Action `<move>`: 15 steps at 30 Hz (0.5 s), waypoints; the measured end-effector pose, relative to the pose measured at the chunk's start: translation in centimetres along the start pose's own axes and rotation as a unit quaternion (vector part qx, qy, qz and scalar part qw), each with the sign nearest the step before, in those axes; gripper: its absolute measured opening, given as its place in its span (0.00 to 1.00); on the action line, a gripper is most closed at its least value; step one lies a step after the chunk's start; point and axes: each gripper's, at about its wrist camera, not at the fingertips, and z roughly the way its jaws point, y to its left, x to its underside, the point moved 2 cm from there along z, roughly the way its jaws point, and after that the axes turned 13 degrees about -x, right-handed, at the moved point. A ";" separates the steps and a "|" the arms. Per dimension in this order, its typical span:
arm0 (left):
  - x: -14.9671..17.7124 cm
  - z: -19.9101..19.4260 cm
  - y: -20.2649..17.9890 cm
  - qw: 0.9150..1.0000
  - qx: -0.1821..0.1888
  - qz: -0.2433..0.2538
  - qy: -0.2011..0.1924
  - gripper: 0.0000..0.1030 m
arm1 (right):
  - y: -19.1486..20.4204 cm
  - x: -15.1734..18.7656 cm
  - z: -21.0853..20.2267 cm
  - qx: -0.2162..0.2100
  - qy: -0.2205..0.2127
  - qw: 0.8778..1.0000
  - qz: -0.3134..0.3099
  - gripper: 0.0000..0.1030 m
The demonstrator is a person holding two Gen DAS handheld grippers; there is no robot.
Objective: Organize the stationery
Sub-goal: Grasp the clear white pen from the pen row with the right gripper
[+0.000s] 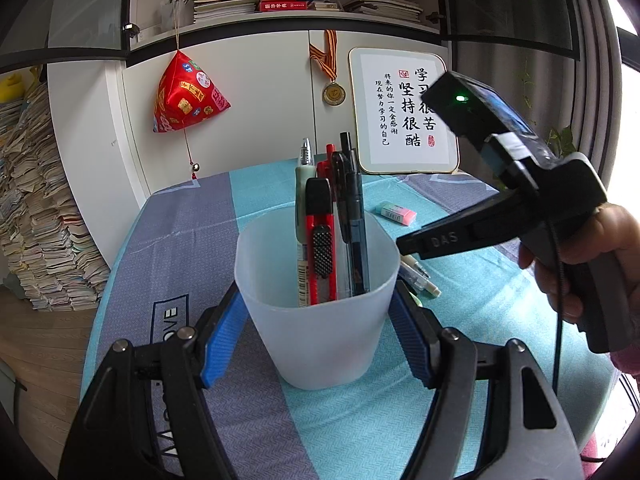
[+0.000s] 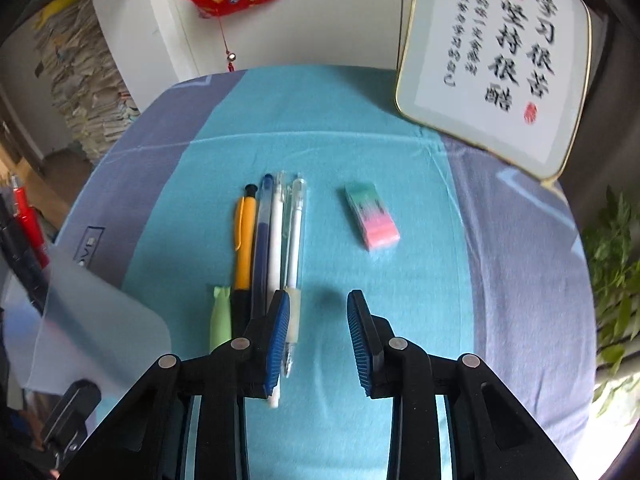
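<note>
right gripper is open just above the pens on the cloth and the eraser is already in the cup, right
Not quite: the eraser is not in the cup; it lies on the cloth, to the right of the pens, as the right wrist view shows. The right gripper is indeed open above them.

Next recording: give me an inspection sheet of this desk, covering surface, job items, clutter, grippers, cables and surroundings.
Surface: table under a teal and grey cloth.
Job's things: frosted cup holding a red utility knife and several pens; a row of loose pens and a green-pink eraser lying on the cloth.
Clutter: nothing seen.
Grippers: left gripper shut on the cup's sides; right gripper open above the cloth at the near end of the pens, nothing between its pads.
Cables: black cable hanging from the right gripper's handle.
Surroundings: framed calligraphy, red hanging pouch, medal, bookshelf, paper stacks, plant.
</note>
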 end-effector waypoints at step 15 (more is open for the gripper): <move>0.0 0.0 0.1 1.000 0.000 0.000 0.000 0.67 | -1.2 0.8 -1.0 -0.041 0.046 0.997 0.046 0.09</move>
